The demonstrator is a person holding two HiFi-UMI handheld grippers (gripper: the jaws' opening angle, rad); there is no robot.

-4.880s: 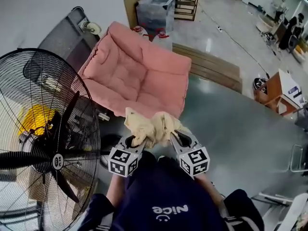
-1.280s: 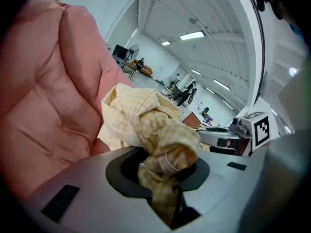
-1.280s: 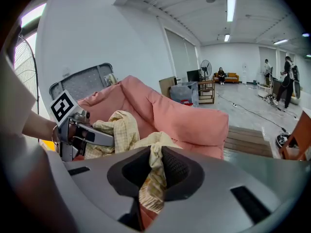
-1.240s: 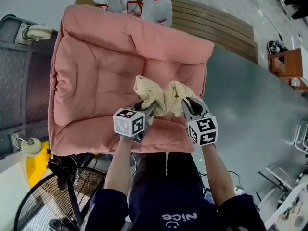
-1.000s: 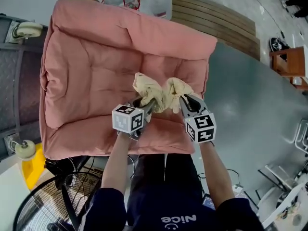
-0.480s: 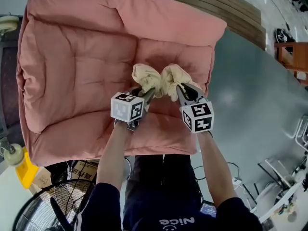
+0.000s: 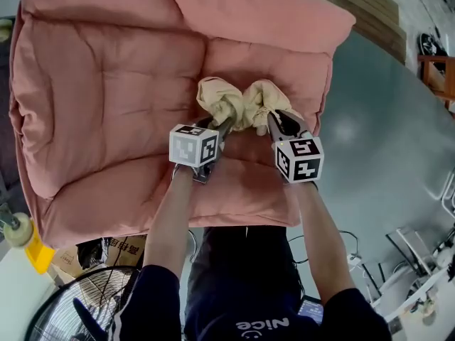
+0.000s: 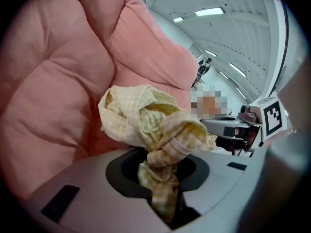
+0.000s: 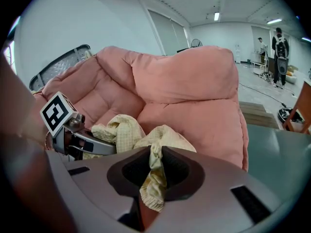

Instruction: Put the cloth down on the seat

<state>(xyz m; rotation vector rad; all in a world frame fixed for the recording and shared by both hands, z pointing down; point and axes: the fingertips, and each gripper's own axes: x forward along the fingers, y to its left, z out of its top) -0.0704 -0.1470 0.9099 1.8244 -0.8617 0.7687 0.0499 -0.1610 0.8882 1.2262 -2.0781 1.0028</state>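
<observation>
A crumpled pale yellow checked cloth (image 7: 240, 102) hangs bunched between my two grippers over the pink cushioned seat (image 7: 106, 105). My left gripper (image 7: 222, 125) is shut on the cloth's left end (image 8: 160, 144). My right gripper (image 7: 273, 118) is shut on its right end (image 9: 154, 174). The cloth's bundle lies low against the seat cushion near its right side; whether it touches the cushion I cannot tell. In the left gripper view the right gripper (image 8: 233, 130) shows at the right; in the right gripper view the left gripper (image 9: 82, 142) shows at the left.
The seat's padded backrest (image 7: 270, 6) rises at the far side. Grey floor (image 7: 384, 141) lies to the right. A fan's cage (image 7: 71, 318) sits at the bottom left, with a caster wheel (image 7: 15, 227) and a yellow object (image 7: 39, 256) beside it. People stand far off (image 9: 278, 45).
Both grippers have come down with the cloth toward the seat cushion. The seat now fills more of the head view. The grips on the cloth are unchanged.
</observation>
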